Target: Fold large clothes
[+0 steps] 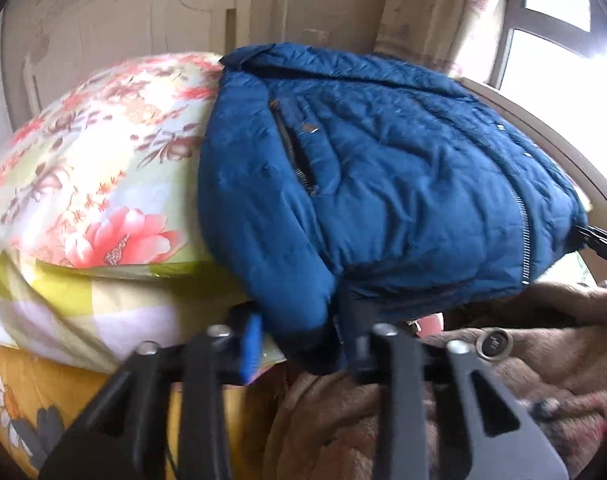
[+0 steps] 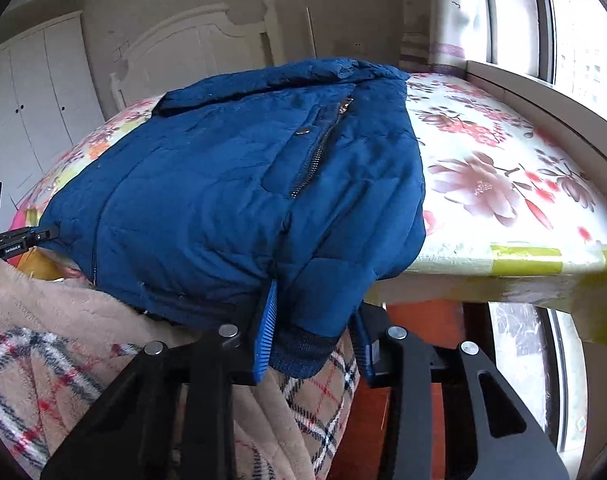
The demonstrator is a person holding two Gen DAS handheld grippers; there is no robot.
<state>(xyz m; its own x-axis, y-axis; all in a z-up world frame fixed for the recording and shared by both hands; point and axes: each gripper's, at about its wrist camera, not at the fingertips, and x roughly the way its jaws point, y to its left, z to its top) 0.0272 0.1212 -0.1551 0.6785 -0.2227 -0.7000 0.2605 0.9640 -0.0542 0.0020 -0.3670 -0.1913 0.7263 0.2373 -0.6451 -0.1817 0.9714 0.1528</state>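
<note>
Right gripper (image 2: 313, 344) at 6 o'clock in the right wrist view, jaws drawn narrow and clamped on the dark knit cuff (image 2: 303, 354) of the blue padded jacket (image 2: 223, 200), the ribbed blue pads pressing the hem from both sides. Left gripper (image 1: 299, 340) low in the left wrist view, likewise narrowed around the jacket's lower edge; pinched on it, probably, though blur and shadow hide the right-hand pad. Just below and toward 7 o'clock, a tan plaid-lined coat (image 2: 63, 360) heaped under the jacket's near edge, one large button (image 1: 495, 345) showing. Further out, the jacket spread front-up across the floral bedsheet (image 2: 503, 168), front zipper (image 1: 519, 220) running toward the collar at 12 o'clock, chest pocket zip (image 2: 319, 152) slightly open. Beyond that, at 11 o'clock, a pale headboard (image 2: 191, 48); at 2 o'clock, a curtain and bright window (image 2: 575, 40). Step in hand, judging by both grips at the bottom corners: taking hold of the hem, ready for the first fold. Next move likely calls for lifting both corners together, keeping them level and taut, then carrying the hem toward the collar without dragging the coat underneath along.
</note>
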